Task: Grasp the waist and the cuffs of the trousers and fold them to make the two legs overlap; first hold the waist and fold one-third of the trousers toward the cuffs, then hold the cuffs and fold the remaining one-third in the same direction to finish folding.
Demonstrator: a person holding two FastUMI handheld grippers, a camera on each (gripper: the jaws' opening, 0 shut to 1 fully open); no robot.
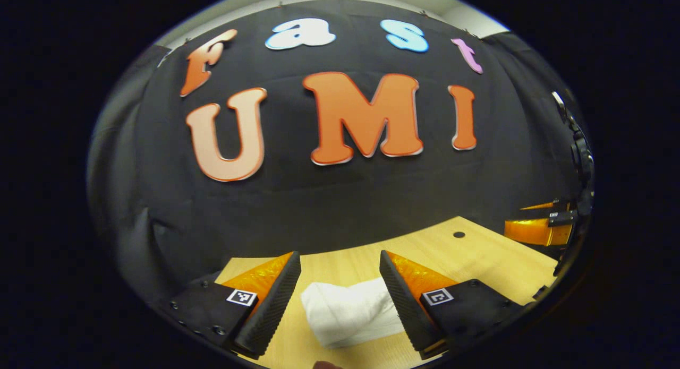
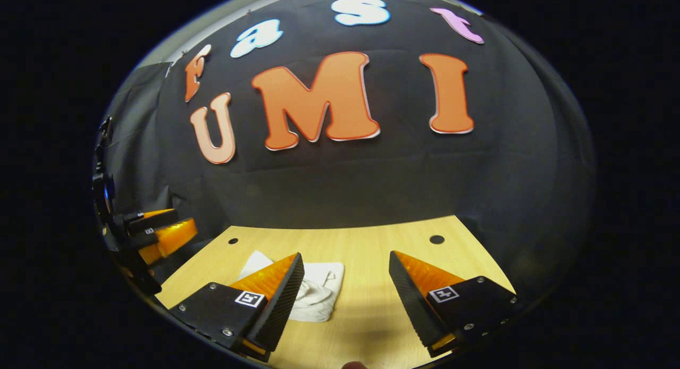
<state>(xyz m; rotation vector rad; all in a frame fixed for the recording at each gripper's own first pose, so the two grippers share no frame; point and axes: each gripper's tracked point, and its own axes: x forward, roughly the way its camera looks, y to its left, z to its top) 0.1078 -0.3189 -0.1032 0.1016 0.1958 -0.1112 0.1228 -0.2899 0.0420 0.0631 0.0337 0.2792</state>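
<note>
Lying folded on the pale wooden worktop [image 1: 478, 252], the soft white cloth trousers [image 1: 350, 313] looked limp, best pinched at an edge; both the left gripper [image 1: 340, 300] and the right gripper [image 2: 345, 300] hung spread.

Cloth-walled booth [image 2: 340, 178], wooden table [image 2: 366, 241]

The left gripper [image 1: 340, 284] is held level with its jaws spread wide, and the right gripper [image 2: 345, 286] is likewise held level and parted, nothing being gripped by either.
</note>
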